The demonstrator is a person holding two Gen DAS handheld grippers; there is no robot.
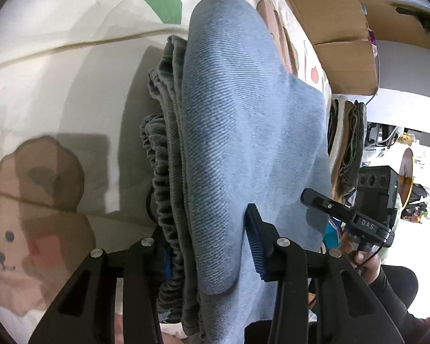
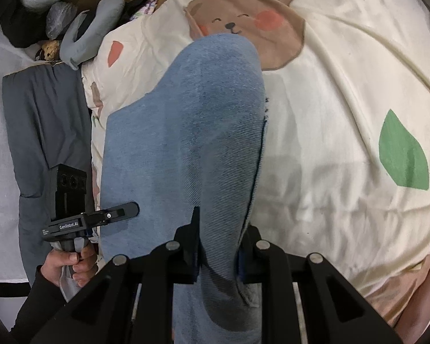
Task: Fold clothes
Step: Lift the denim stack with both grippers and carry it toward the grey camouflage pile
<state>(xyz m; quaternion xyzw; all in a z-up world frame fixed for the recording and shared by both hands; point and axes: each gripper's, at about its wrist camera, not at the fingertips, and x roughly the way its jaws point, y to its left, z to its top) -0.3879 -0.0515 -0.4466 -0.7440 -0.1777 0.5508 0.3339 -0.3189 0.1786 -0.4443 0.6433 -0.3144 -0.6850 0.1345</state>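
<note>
Both tongs grasp the blue denim garment (image 2: 186, 132), lifted over the bear-print bedsheet (image 2: 344, 91): left tongs (image 1: 212, 246) clench its elastic waistband, right tongs (image 2: 219, 246) an edge. Best keep both hands level, cloth taut.

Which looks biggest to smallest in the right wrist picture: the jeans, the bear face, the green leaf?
1. jeans, though closeness to the camera enlarges them.
2. bear face printed on the blanket.
3. green leaf print.
</note>
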